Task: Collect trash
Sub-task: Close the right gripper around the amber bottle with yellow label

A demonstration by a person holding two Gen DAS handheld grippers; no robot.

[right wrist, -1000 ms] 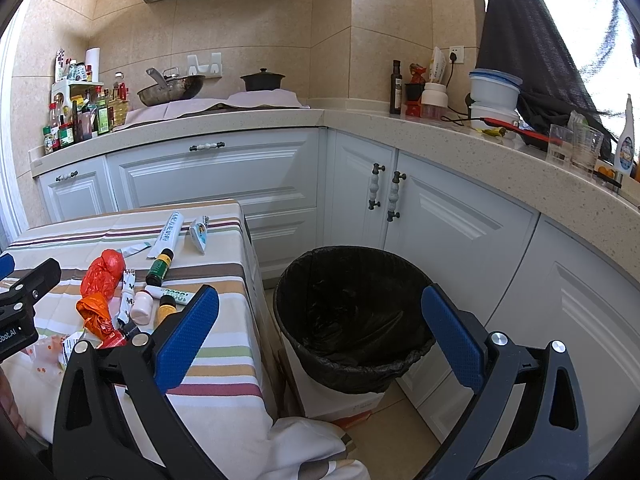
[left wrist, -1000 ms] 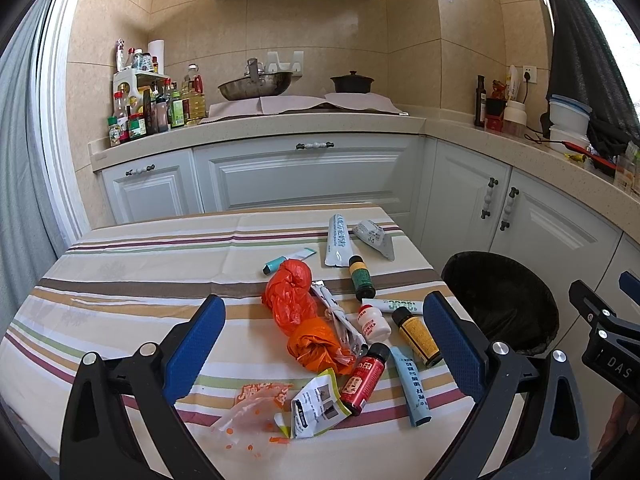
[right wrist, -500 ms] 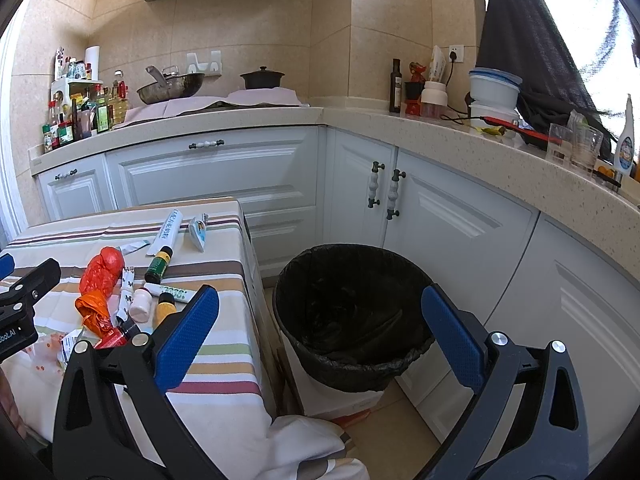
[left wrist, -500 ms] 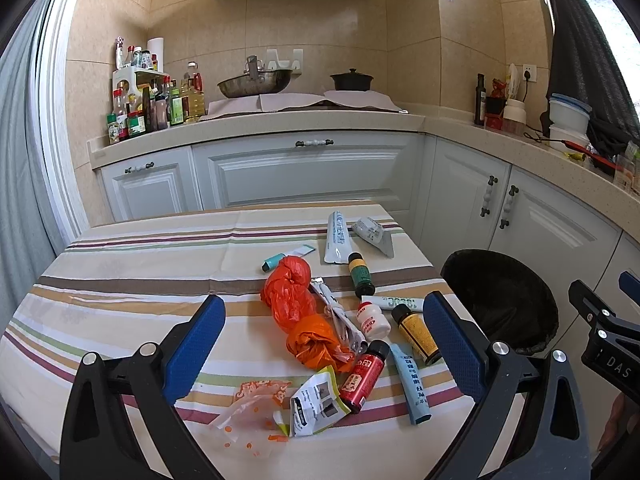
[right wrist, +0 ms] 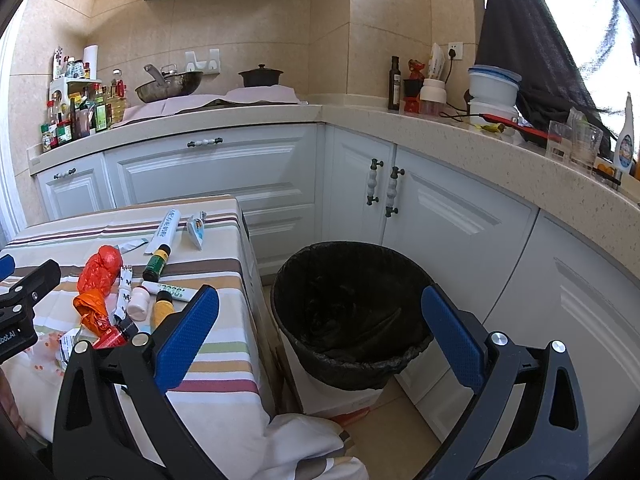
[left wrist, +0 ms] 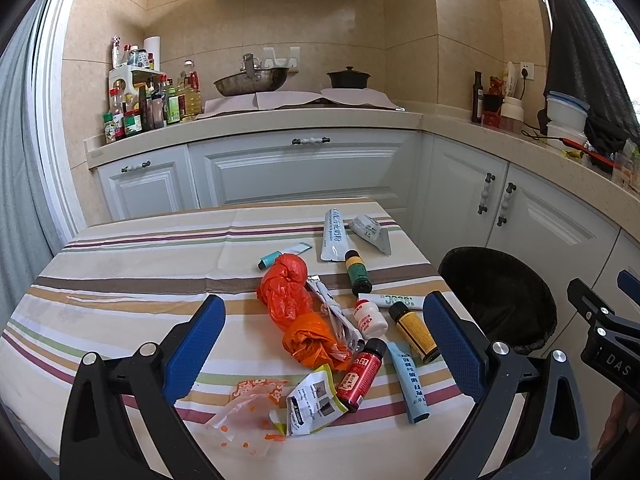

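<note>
Trash lies on a striped tablecloth [left wrist: 132, 256]: two crumpled orange bags [left wrist: 286, 292], a red bottle [left wrist: 360, 374], a yellow bottle [left wrist: 414, 332], a small white bottle [left wrist: 370, 314], a dark green bottle [left wrist: 357, 273], a blue tube [left wrist: 410, 380], white tubes [left wrist: 333, 234], and torn wrappers [left wrist: 312, 404]. My left gripper [left wrist: 320, 350] hangs open above the near part of the pile, holding nothing. My right gripper [right wrist: 320, 336] is open and empty, hovering over the near rim of a black-lined bin [right wrist: 348, 312] that stands to the right of the table.
White cabinets [left wrist: 296, 164] and a beige counter run behind and to the right. On the counter are condiment bottles [left wrist: 148, 100], a wok [left wrist: 250, 82], a dark pot [left wrist: 348, 78] and containers [right wrist: 492, 88]. The tablecloth's corner [right wrist: 304, 448] droops to the floor by the bin.
The left wrist view has drifted slightly, so the pile sits a little higher and further in. The right view is almost unchanged. Both grippers stay open.
</note>
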